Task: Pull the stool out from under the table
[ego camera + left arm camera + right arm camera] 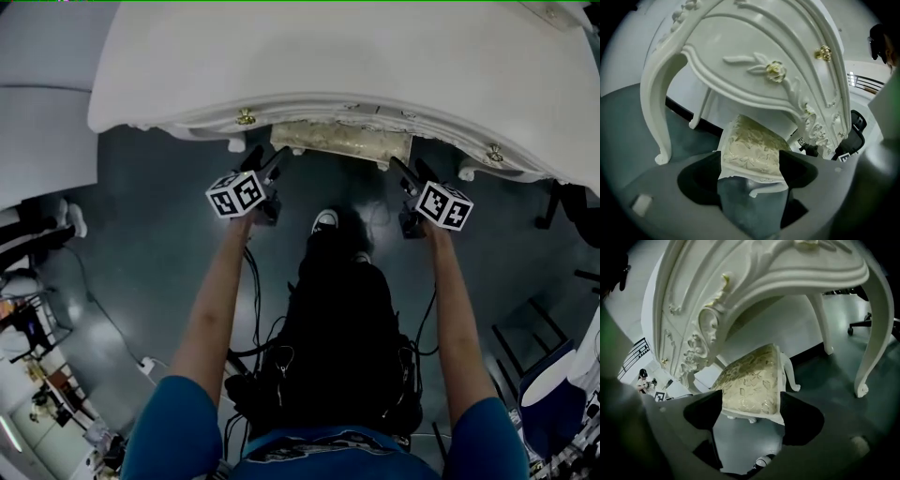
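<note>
Stool (342,141) under table (328,56); left tool (267,162) and right tool (412,174) before it (jaws wide)

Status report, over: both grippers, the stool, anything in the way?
Left gripper open, right gripper open, nothing gripped. Stool under the table, framed between both pairs of jaws. Own shoe on the floor before it.

From my head view the table (328,66) covers nearly all the stool (342,143); only its cushion's front edge shows, and the tabletop runs off the top. Along my left gripper (751,165) the dark pads (701,178) cut across the seat's near corners. The black shape (855,127) at right is perhaps a chair, half hidden
</note>
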